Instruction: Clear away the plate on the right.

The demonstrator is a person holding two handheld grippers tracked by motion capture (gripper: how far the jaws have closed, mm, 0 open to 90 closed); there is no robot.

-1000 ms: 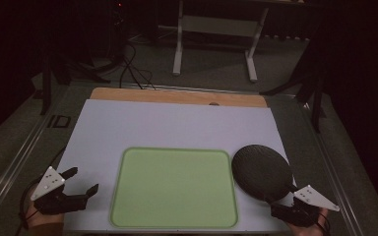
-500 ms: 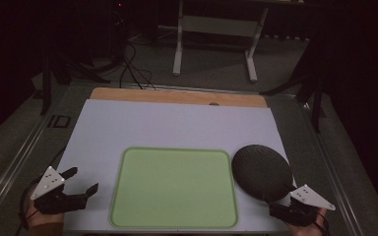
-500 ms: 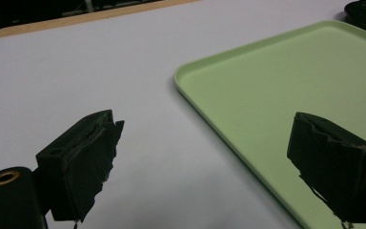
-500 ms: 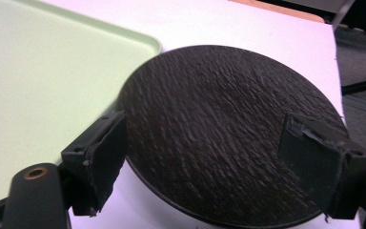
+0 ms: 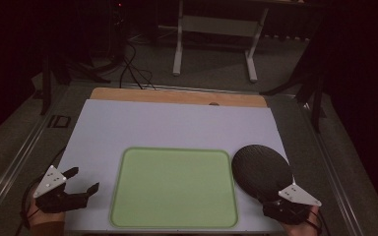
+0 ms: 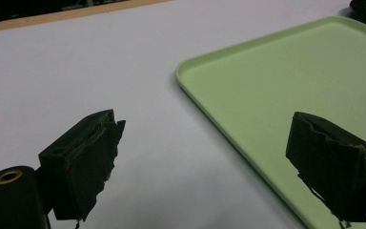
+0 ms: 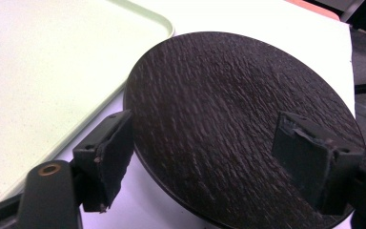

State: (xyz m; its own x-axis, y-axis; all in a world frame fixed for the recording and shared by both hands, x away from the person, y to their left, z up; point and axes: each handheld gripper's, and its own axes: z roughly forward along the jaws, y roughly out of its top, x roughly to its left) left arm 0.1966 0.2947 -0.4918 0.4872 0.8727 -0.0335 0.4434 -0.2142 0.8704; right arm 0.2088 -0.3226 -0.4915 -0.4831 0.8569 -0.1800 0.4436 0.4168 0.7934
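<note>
A light green tray [image 5: 174, 187] lies flat near the front middle of the white table [image 5: 177, 123]. A dark round textured plate [image 5: 262, 169] rests just right of it, close to the tray's right rim [image 7: 138, 43]. My right gripper [image 5: 275, 204] is at the plate's near edge. In the right gripper view it [image 7: 205, 129] stands open, jaws spread across the near part of the plate [image 7: 228, 95]. My left gripper [image 5: 83, 179] is open at the front left, beside the tray. In the left gripper view it [image 6: 207, 129] has one jaw over the white table and one over the tray [image 6: 290, 67].
A wooden strip [image 5: 177, 96] runs along the table's far edge. Metal rails [image 5: 24, 147] border both sides. Beyond the table, stand legs [image 5: 216, 39] and cables [image 5: 128, 69] sit on a dark floor.
My right gripper has shifted slightly left, closer in on the plate's near edge. The left gripper and the tray have not visibly moved.
</note>
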